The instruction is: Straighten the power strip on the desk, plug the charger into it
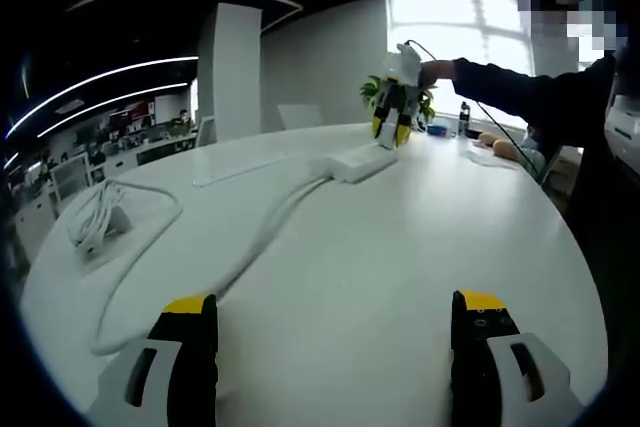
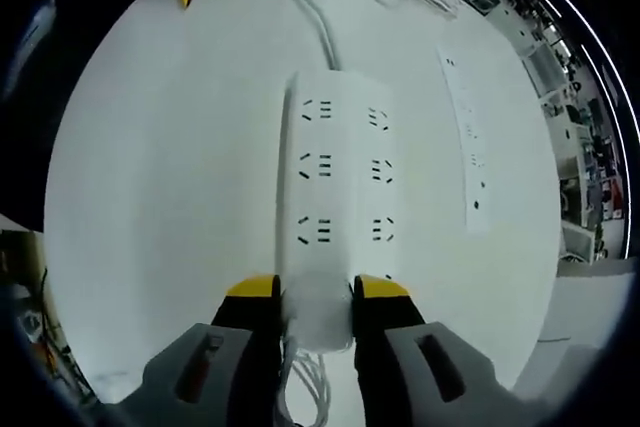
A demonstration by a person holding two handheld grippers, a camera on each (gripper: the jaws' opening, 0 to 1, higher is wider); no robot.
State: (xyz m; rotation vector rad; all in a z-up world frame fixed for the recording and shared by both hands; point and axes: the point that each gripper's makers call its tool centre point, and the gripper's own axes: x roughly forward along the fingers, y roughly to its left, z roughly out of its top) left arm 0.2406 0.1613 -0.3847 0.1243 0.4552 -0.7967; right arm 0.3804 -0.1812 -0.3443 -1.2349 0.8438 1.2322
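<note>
White strip clamped at one end, charger waiting at nine o'clock

White laminate runs across the big round desk (image 1: 400, 267), and everything you need lies on it. Largest of the task's things is the power strip (image 2: 338, 187): in the right gripper view it stretches from six toward twelve o'clock, socket face up, two columns of outlets showing, its cable (image 2: 312, 12) leaving the far end toward twelve. Your right gripper (image 2: 318, 292) has its yellow-tipped jaws closed narrow against both long sides of the strip's near end. Gripping there looks sensible: an end hold gives leverage to swing the body square without covering any outlet.

In the left gripper view the same strip (image 1: 352, 160) sits near twelve o'clock with that gripper (image 1: 392, 125) standing on it, and the cable (image 1: 250, 242) snakes back toward eight. A second, slimmer strip (image 2: 470, 142) lies flat at two to three o'clock in the right gripper view, well apart from yours.

Your left gripper (image 1: 335, 332) hovers low over bare desk, jaws wide and carrying nothing, probably kept free for the plug.

Smallest, the charger (image 1: 98, 219) with its bundled white lead rests at nine o'clock in the left gripper view, unplugged and untouched. By my reading, straightening is in hand and plugging has not begun; you will need to reach left for it.
</note>
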